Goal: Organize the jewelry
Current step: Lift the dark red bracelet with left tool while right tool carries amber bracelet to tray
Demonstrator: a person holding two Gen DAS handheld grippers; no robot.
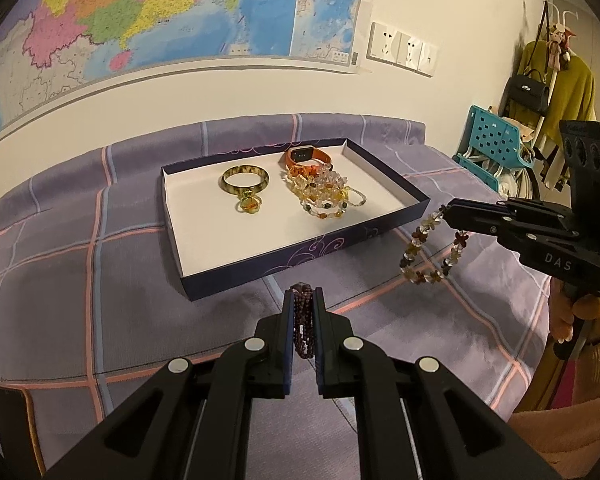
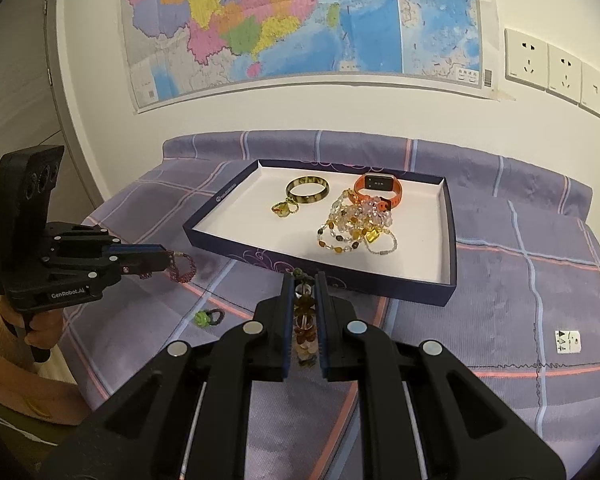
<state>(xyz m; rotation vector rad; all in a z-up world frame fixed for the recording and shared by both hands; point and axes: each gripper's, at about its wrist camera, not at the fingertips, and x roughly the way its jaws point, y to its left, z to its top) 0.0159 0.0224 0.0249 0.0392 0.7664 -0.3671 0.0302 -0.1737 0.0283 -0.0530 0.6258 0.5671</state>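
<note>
My left gripper (image 1: 302, 294) is shut on a dark red beaded bracelet (image 1: 302, 328), held above the bedspread in front of the box; the right wrist view shows that bracelet (image 2: 182, 267) dangling from it. My right gripper (image 2: 305, 280) is shut on an amber and clear flower-bead bracelet (image 2: 305, 322), which hangs as a loop (image 1: 432, 252) to the right of the box. The shallow dark blue box (image 1: 284, 258) with a white floor holds a green bangle (image 1: 245, 179), a ring (image 1: 250, 205), an orange watch (image 1: 306, 159) and a heap of bead bracelets (image 1: 326, 196).
A small green ring (image 2: 206, 317) lies on the purple checked bedspread (image 1: 80, 280) left of the box. A white label (image 2: 567, 341) lies on the cloth at right. A map and sockets (image 2: 556, 70) hang on the wall behind. A blue plastic chair (image 1: 492, 140) stands beside the bed.
</note>
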